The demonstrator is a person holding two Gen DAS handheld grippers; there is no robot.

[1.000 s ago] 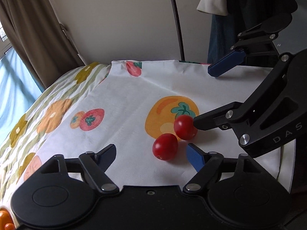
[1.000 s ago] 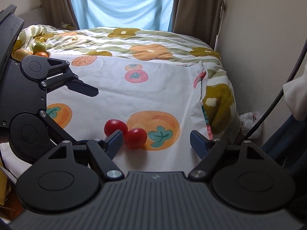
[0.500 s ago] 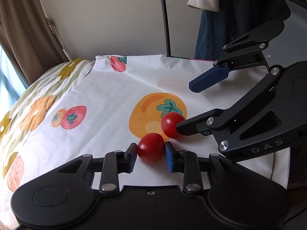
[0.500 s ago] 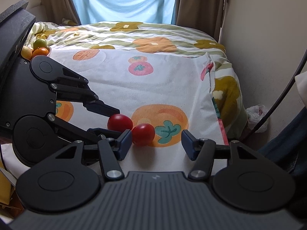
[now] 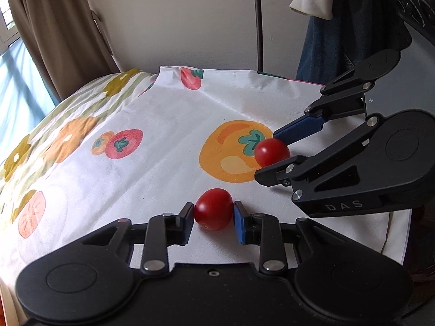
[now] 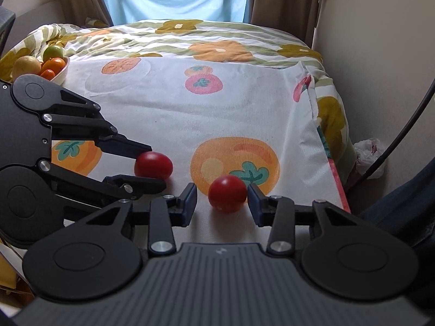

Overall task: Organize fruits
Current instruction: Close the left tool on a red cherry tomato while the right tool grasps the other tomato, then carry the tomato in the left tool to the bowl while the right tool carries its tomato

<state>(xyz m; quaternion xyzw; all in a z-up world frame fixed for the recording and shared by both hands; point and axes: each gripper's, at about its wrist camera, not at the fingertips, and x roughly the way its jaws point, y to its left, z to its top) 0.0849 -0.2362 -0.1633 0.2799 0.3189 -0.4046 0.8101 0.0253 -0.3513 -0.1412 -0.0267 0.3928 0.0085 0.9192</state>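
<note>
On the bed's printed sheet [image 6: 244, 103], the left tongs [image 5: 214, 213] are pinching one tomato [image 5: 214, 209]; the right tongs [image 6: 221, 198], just closing, are straddling the other tomato [image 6: 227, 193], one pad touching, one short. Uneven contact could be nudging it away.

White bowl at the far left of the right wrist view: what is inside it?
The white bowl holds a yellowish fruit, a green one and two oranges. The left gripper's black body hides the bowl's lower part, so any fruit beneath cannot be seen.
</note>
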